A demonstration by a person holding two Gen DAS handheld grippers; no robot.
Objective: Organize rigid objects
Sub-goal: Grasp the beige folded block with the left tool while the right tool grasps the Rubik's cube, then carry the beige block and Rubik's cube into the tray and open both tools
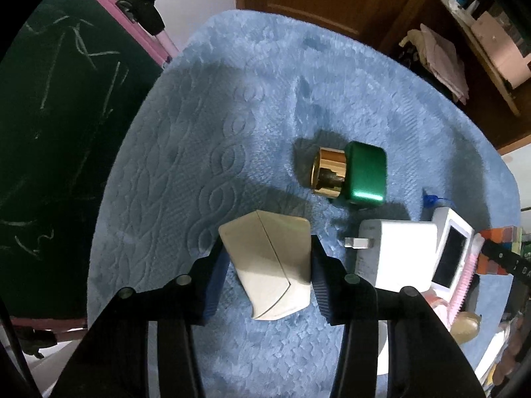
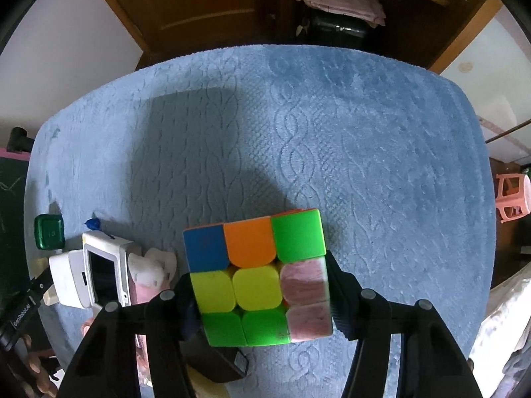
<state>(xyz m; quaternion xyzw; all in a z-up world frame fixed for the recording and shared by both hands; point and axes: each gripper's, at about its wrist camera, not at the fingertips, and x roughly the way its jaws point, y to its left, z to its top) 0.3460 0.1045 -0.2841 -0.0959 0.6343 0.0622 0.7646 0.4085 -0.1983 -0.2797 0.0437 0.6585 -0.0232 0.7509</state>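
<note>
Left wrist view: my left gripper (image 1: 268, 267) is clamped on a beige wedge-shaped case (image 1: 270, 270), low in the centre of the frame, both pads pressed against its sides over the blue blanket (image 1: 232, 99). Just above and to the right, a green bottle with a gold cap (image 1: 351, 174) lies on its side on the blanket, apart from the case. Down at the right edge sits a cluster: a white charger plug (image 1: 395, 252), prongs pointing left, touching a white device with a dark screen (image 1: 453, 252) beside it.

Right wrist view: my right gripper (image 2: 262, 285) is grasping the puzzle cube (image 2: 257, 278), bottom centre, fingers squeezing its left and right faces. The top face reads blue, orange, green across the far row, yellow in the middle, green nearest me, with a washed-out pinkish column on the right. I can't tell whether the cube rests on the blanket or hangs just above it. At lower left, the green bottle, charger and screen device sit bunched together, with a small white and pink figure (image 2: 149, 273) just right of them.
</note>
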